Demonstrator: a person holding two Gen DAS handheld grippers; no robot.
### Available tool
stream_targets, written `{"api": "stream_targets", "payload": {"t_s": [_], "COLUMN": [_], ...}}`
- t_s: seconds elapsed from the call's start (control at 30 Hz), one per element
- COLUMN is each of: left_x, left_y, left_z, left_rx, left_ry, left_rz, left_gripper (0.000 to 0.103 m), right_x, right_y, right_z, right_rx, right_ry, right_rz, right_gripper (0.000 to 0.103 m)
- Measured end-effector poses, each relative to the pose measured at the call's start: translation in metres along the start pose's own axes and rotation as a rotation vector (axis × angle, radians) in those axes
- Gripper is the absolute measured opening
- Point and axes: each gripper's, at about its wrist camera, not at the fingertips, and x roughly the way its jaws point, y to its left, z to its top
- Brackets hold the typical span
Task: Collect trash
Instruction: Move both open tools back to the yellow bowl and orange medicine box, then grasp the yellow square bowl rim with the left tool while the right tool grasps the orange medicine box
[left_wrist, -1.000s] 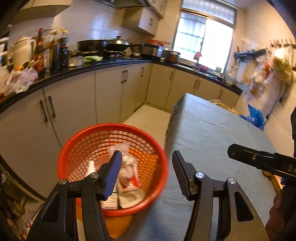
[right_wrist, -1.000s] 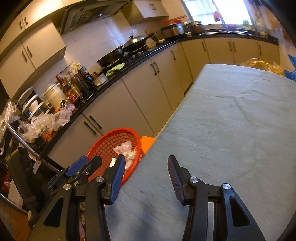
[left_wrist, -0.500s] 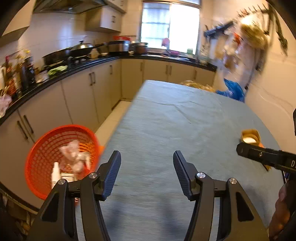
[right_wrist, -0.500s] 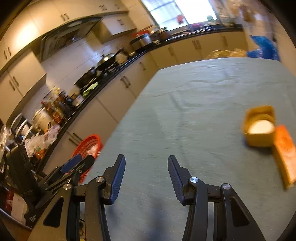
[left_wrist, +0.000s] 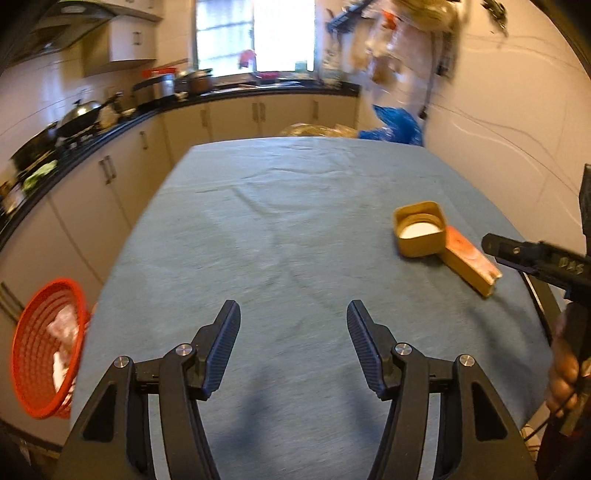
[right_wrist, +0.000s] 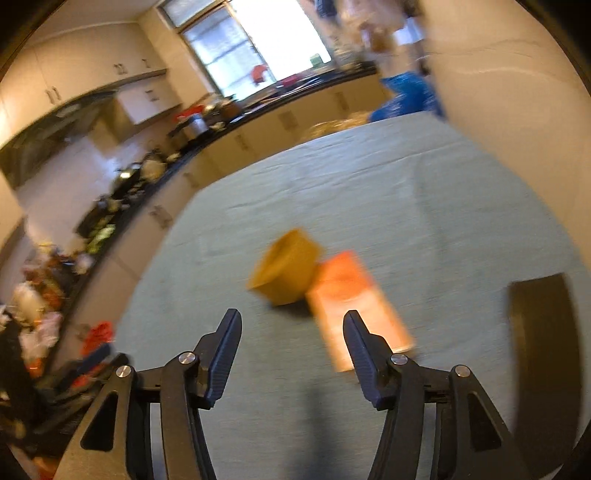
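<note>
A yellow square tub (left_wrist: 420, 228) with a white inside and an orange carton (left_wrist: 470, 262) lie side by side at the right of the blue-green table (left_wrist: 280, 236). In the right wrist view the tub (right_wrist: 286, 267) and the carton (right_wrist: 356, 304) are blurred, just ahead of my right gripper (right_wrist: 291, 341), which is open and empty. My left gripper (left_wrist: 293, 341) is open and empty above the table's near middle. An orange mesh bin (left_wrist: 44, 350) holding trash stands off the table's left edge. The right gripper's body (left_wrist: 535, 258) shows at the right of the left wrist view.
Kitchen cabinets and a dark counter (left_wrist: 110, 136) with pots run along the left and back. A blue bag (left_wrist: 395, 123) lies beyond the table's far end. A dark flat object (right_wrist: 543, 354) lies at the right of the table. A wall (left_wrist: 498, 110) is close on the right.
Both grippers have swung right, away from the orange bin and over the table. The tub and carton have come into view, now close ahead of the right gripper. Both stay open.
</note>
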Motion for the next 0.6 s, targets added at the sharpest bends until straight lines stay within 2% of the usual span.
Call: {"api": "stream_targets", "payload": {"t_s": [0.03, 0.13, 0.37, 0.53, 0.57, 0.6], "left_x": [0.003, 0.009, 0.024, 0.04, 0.044, 0.046], "left_y": [-0.005, -0.016, -0.026, -0.029, -0.031, -0.032], "left_z": [0.005, 0.015, 0.034, 0.054, 0.059, 0.061], "left_rx": [0.007, 0.016, 0.012, 0.002, -0.001, -0.001], "left_ry": [0.008, 0.02, 0.062, 0.1, 0.106, 0.11], "left_rz": [-0.011, -0.027, -0.072, -0.105, -0.115, -0.121], "left_gripper": [0.059, 0.059, 0.059, 0.06, 0.06, 0.06], "right_x": [0.001, 0.012, 0.037, 0.047, 0.049, 0.05], "right_y": [-0.003, -0.008, -0.003, -0.005, -0.005, -0.006], "right_z": [0.001, 0.003, 0.005, -0.002, -0.002, -0.002], "right_rx": [-0.023, -0.093, -0.181, -0.204, -0.202, -0.199], "right_ry": [-0.001, 0.025, 0.095, 0.1, 0.1, 0.1], "right_rz": [-0.043, -0.137, -0.154, -0.163, -0.162, -0.16], "right_gripper": [0.071, 0.072, 0.072, 0.072, 0.07, 0.059]}}
